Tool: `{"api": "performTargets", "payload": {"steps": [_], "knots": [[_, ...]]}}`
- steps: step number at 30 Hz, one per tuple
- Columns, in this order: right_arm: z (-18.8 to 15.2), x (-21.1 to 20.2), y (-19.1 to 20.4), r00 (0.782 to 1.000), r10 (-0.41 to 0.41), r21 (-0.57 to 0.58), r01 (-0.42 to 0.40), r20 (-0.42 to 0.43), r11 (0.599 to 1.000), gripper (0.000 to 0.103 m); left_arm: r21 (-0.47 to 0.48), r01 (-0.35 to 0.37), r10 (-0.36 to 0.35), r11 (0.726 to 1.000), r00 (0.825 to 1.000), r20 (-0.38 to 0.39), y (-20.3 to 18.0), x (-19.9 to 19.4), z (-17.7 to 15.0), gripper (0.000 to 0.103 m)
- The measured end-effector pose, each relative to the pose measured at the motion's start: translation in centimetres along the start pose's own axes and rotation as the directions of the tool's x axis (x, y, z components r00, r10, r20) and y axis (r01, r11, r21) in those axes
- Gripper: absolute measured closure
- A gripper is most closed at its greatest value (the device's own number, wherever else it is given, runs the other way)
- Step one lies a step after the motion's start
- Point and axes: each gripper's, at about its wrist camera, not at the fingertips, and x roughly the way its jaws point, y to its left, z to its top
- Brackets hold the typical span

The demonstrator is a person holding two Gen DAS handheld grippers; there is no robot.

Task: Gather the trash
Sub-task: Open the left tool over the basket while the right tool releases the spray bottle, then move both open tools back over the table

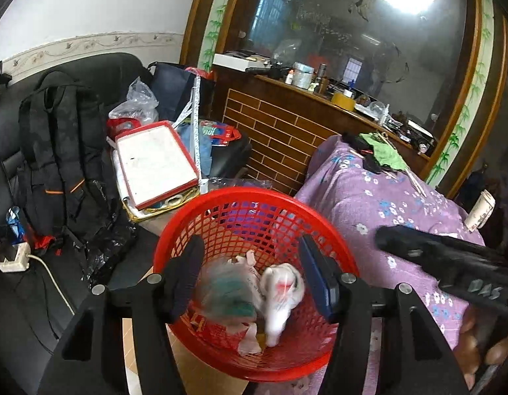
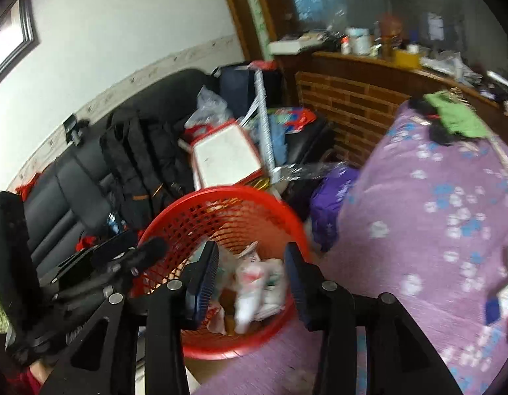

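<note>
Left wrist view: red basket (image 1: 254,227) wedged between black sofa (image 1: 99,72) and purple-covered bed (image 1: 379,197); bed edge touches the rim, little free room. Left gripper (image 1: 250,273) above the basket mouth, jaws apart, nothing between the pads; blurred trash (image 1: 280,289) lies below them in the basket. Right gripper (image 1: 451,263) over the bed edge.

Right wrist view: right gripper (image 2: 250,276) over the basket (image 2: 221,210), jaws apart, holding nothing; trash (image 2: 254,283) inside. Left gripper (image 2: 128,256) at the basket's left rim.
</note>
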Motion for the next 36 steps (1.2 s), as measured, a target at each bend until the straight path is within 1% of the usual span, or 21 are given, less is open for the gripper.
{"api": "performTargets", "payload": {"steps": [1,3,7,10,13,15,17,19,21,25,27,30,32,34,36], "knots": [[-0.3,-1.2,-0.7,1.000,-0.015,0.002,0.015,0.018,1.000,0.057,0.004,0.012,-0.012,1.000,1.000,0.001,-0.2,-0.2,0.1,0.045],[-1.0,-3.3,-2.1,0.998,-0.047,0.019,0.046,0.042,0.999,0.053,0.026,0.036,-0.036,0.999,0.999,0.016,-1.2,-0.7,0.0,0.044],[-3.0,-7.2,-5.4,0.991,-0.112,0.082,0.107,0.066,0.991,0.050,0.074,0.077,-0.079,0.994,0.996,0.029,-4.1,-1.2,-0.5,0.044],[-5.0,-9.6,-8.1,0.989,-0.142,0.123,0.135,0.052,0.983,0.050,0.086,0.128,-0.130,0.988,0.991,0.014,-7.2,-1.2,-1.1,0.044],[-6.8,-12.2,-11.2,0.981,-0.188,0.163,0.176,0.057,0.971,0.050,0.123,0.156,-0.157,0.980,0.988,0.000,-10.5,-1.3,-1.6,0.044],[-7.9,-14.2,-13.5,0.977,-0.199,0.204,0.181,0.073,0.962,0.050,0.165,0.169,-0.169,0.972,0.986,-0.013,-13.1,-1.6,-1.9,0.043],[-9.0,-16.5,-15.9,0.969,-0.225,0.243,0.195,0.102,0.950,0.050,0.203,0.183,-0.182,0.962,0.983,-0.025,-15.6,-2.0,-2.2,0.042],[-10.0,-18.5,-18.0,0.962,-0.245,0.280,0.205,0.116,0.938,0.050,0.239,0.194,-0.192,0.951,0.981,-0.031,-18.1,-2.6,-2.5,0.037],[-10.9,-20.2,-19.9,0.956,-0.264,0.321,0.213,0.126,0.923,0.050,0.263,0.208,-0.203,0.942,0.978,-0.045,-20.0,-2.7,-2.9,0.034],[-13.3,-23.1,-24.0,0.944,-0.302,0.417,0.225,0.130,0.881,0.050,0.299,0.238,-0.214,0.924,0.971,-0.111,-24.0,-1.8,-3.4,0.034],[-14.1,-23.7,-25.6,0.946,-0.303,0.456,0.219,0.118,0.863,0.050,0.310,0.262,-0.224,0.914,0.963,-0.152,-25.9,-1.0,-3.6,0.034],[-14.5,-24.2,-27.8,0.952,-0.286,0.495,0.198,0.109,0.846,0.050,0.332,0.318,-0.247,0.888,0.939,-0.239,-29.4,1.0,-3.7,0.034],[-14.5,-24.0,-28.8,0.955,-0.279,0.531,0.184,0.103,0.827,0.050,0.333,0.327,-0.242,0.884,0.931,-0.272,-31.1,2.5,-3.6,0.034],[-14.3,-23.9,-29.7,0.957,-0.266,0.564,0.156,0.119,0.811,0.050,0.366,0.366,-0.247,0.855,0.910,-0.333,-33.2,4.5,-3.8,0.033],[-14.0,-23.6,-29.9,0.955,-0.269,0.566,0.156,0.122,0.809,0.050,0.400,0.342,-0.209,0.850,0.917,-0.341,-34.8,6.6,-4.2,0.033]]}}
